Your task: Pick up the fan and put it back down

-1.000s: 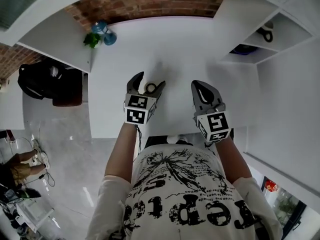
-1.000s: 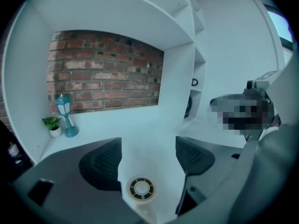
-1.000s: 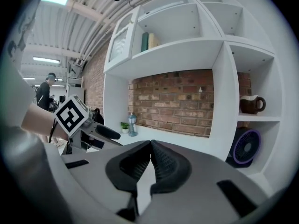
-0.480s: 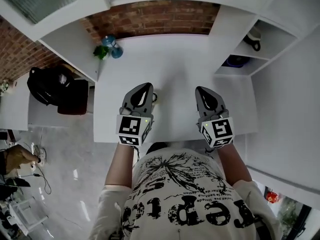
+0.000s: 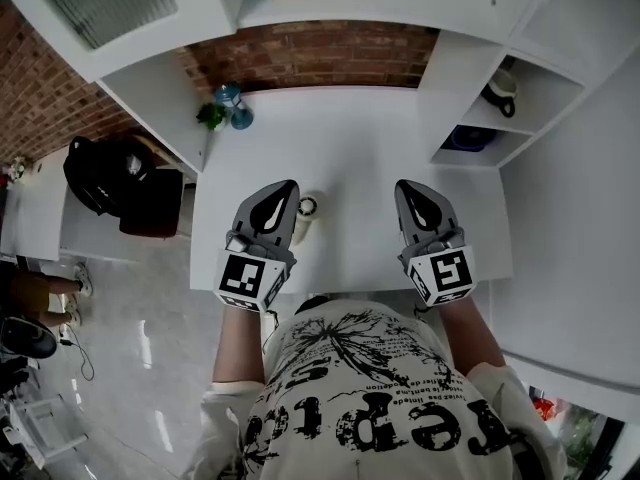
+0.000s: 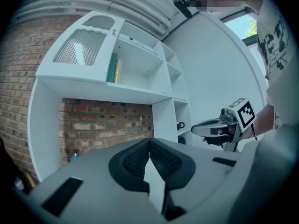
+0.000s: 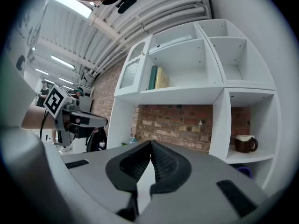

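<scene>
Closing has just been happening at the left gripper (image 5: 286,186): its fingers (image 6: 134,160), which were spreading either side of the fan a second ago, are now pressing against each other with nothing between them. That gripper is also hanging nearer the table's front edge than it was, no longer reaching around the fan. On the right gripper (image 5: 409,186) the fingers are likewise meeting on nothing, and it is hovering over the right part of the table (image 5: 350,138), close to the front edge, much as before. The fan (image 5: 304,211) is standing on the table, left of its middle and toward the front, not gripped by either gripper. It is showing as a small white body with a round, dark-ringed face turning upward.
</scene>
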`<state>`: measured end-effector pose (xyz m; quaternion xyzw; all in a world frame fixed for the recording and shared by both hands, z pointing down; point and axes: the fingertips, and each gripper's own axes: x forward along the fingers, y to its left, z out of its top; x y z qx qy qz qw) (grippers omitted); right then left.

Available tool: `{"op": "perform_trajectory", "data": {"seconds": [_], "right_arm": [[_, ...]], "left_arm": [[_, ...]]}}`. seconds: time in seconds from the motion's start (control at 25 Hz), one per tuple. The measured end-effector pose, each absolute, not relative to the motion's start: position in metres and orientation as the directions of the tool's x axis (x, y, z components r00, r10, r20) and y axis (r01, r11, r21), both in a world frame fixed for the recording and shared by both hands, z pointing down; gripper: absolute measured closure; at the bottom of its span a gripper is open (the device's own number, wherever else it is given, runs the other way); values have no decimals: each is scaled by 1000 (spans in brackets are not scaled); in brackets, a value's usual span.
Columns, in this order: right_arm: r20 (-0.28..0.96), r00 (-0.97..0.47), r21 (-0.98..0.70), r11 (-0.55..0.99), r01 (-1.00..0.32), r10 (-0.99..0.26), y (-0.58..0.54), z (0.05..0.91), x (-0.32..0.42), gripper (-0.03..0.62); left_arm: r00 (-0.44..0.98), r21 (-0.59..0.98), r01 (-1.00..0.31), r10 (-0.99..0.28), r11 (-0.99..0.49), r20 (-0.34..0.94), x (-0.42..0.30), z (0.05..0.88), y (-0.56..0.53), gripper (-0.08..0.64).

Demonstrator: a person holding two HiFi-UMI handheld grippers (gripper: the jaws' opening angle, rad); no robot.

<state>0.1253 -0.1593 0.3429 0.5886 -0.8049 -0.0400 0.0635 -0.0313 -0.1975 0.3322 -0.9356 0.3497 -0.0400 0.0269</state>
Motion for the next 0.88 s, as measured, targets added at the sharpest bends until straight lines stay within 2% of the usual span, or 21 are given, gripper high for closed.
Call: {"op": "perform_trajectory", "data": {"seconds": [0.16, 0.44, 0.88], "right_arm": [[41, -307, 139, 309, -941, -951, -161, 339, 124, 578], [69, -349, 127, 355, -926, -935, -168, 351, 120, 579], [54, -339, 114, 343, -932, -939, -177, 351, 128, 578]], "left_arm": [[757, -103, -646, -652, -757, 49, -28, 329, -195, 546], [753, -67, -652, -655, -755, 56, -28, 334, -202, 545], [722, -23, -689, -688, -725, 74, -31, 346, -216, 545]]}}
